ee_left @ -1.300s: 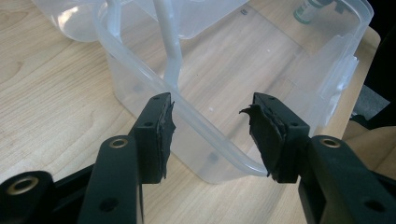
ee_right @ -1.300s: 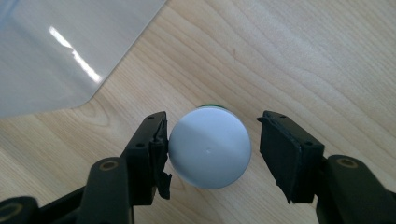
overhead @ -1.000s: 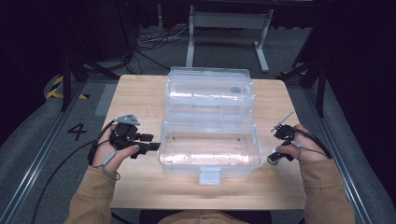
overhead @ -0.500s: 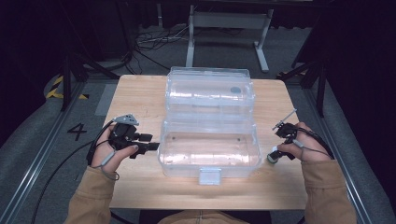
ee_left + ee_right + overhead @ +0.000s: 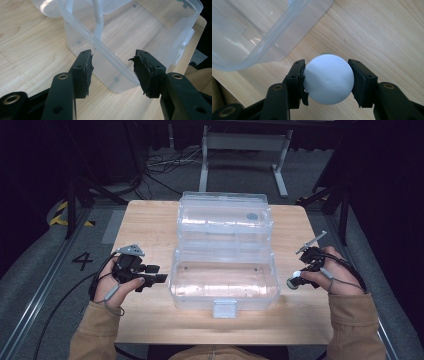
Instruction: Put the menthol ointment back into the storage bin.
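A clear plastic box (image 5: 225,280) stands mid-table with its lid (image 5: 225,217) swung back behind it. My left gripper (image 5: 159,274) rests at the box's left end, open, with the box's corner (image 5: 117,75) just ahead of its empty jaws (image 5: 112,56). At the box's right end my right gripper (image 5: 294,281) is lifted a little off the table and shut on a white round object (image 5: 328,78), both pads pressing its sides; a green edge peeks out behind it. Its jaws have just been closing on this object. The box wall (image 5: 249,37) lies to its upper left.
The wooden table (image 5: 150,225) has bare room on both sides of the box. A latch tab (image 5: 225,309) juts from the box's front. Beyond the table are dark floor, cables and a metal frame (image 5: 240,150).
The right hand has risen slightly with the white round object between its jaws. The left hand and the box have not moved.
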Motion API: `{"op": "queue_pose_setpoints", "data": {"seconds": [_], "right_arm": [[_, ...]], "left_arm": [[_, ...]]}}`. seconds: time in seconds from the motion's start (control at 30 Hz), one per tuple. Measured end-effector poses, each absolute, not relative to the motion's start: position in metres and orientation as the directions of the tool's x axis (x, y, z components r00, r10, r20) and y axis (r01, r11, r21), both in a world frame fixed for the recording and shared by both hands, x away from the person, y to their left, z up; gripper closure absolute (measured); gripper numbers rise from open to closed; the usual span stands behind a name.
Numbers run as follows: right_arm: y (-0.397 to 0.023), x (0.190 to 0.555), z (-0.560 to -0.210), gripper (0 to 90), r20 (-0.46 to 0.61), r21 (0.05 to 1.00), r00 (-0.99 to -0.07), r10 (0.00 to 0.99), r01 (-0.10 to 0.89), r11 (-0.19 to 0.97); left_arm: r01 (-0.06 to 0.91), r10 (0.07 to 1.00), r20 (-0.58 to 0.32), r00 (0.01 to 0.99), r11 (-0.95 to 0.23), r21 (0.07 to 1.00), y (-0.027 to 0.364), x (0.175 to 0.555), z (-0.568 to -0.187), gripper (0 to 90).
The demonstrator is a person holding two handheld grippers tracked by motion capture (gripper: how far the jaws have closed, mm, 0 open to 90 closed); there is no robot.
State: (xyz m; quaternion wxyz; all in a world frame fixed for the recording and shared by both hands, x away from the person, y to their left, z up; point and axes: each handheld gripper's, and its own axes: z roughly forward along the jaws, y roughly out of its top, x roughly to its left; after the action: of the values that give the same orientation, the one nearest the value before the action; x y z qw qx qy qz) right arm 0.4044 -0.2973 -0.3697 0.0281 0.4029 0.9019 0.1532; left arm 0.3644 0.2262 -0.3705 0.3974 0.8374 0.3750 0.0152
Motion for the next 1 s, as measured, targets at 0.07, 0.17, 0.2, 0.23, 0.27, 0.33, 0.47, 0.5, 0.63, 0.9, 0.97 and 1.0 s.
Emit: {"op": "queue_pose_setpoints", "data": {"seconds": [0.07,0.17,0.2,0.23,0.27,0.33,0.47,0.5,0.63,0.9,0.97,1.0], "right_arm": [[-0.295,0.403,-0.367,50.4,0.079,0.308,-0.674,0.735,0.717,0.625],[-0.293,0.402,-0.362,50.4,0.082,0.32,-0.681,0.728,0.71,0.627],[-0.292,0.401,-0.361,50.5,0.083,0.326,-0.682,0.727,0.708,0.627],[-0.291,0.4,-0.359,50.4,0.085,0.329,-0.684,0.724,0.705,0.628],[-0.291,0.4,-0.357,50.4,0.083,0.339,-0.686,0.723,0.702,0.627],[-0.29,0.399,-0.355,50.4,0.083,0.343,-0.687,0.722,0.7,0.626],[-0.286,0.394,-0.348,50.4,0.086,0.37,-0.688,0.721,0.694,0.618],[-0.285,0.393,-0.346,50.5,0.083,0.374,-0.689,0.72,0.691,0.618],[-0.282,0.388,-0.339,50.5,0.074,0.396,-0.697,0.713,0.677,0.62],[-0.276,0.379,-0.329,50.5,0.069,0.438,-0.726,0.684,0.638,0.633],[-0.275,0.378,-0.328,50.5,0.063,0.439,-0.728,0.682,0.635,0.636],[-0.274,0.377,-0.327,50.5,0.057,0.438,-0.729,0.682,0.632,0.639]], "left_arm": [[0.621,0.642,-0.277,0.714,-0.4,0.674,0.227,0.363,-0.371,49.4],[0.623,0.645,-0.277,0.712,-0.398,0.674,0.227,0.362,-0.372,49.4],[0.624,0.646,-0.278,0.711,-0.397,0.673,0.228,0.362,-0.372,49.4],[0.627,0.648,-0.28,0.708,-0.395,0.672,0.228,0.362,-0.372,49.4],[0.628,0.649,-0.279,0.708,-0.396,0.67,0.229,0.361,-0.372,49.4],[0.627,0.65,-0.279,0.707,-0.395,0.671,0.229,0.361,-0.372,49.4],[0.631,0.652,-0.28,0.704,-0.394,0.668,0.23,0.36,-0.373,49.4],[0.631,0.654,-0.28,0.703,-0.392,0.67,0.23,0.36,-0.373,49.4],[0.632,0.653,-0.281,0.703,-0.392,0.669,0.231,0.359,-0.373,49.4],[0.634,0.653,-0.283,0.703,-0.394,0.666,0.23,0.36,-0.374,49.3],[0.635,0.654,-0.283,0.701,-0.392,0.665,0.23,0.36,-0.374,49.3],[0.635,0.653,-0.283,0.702,-0.394,0.665,0.23,0.36,-0.374,49.3]]}}
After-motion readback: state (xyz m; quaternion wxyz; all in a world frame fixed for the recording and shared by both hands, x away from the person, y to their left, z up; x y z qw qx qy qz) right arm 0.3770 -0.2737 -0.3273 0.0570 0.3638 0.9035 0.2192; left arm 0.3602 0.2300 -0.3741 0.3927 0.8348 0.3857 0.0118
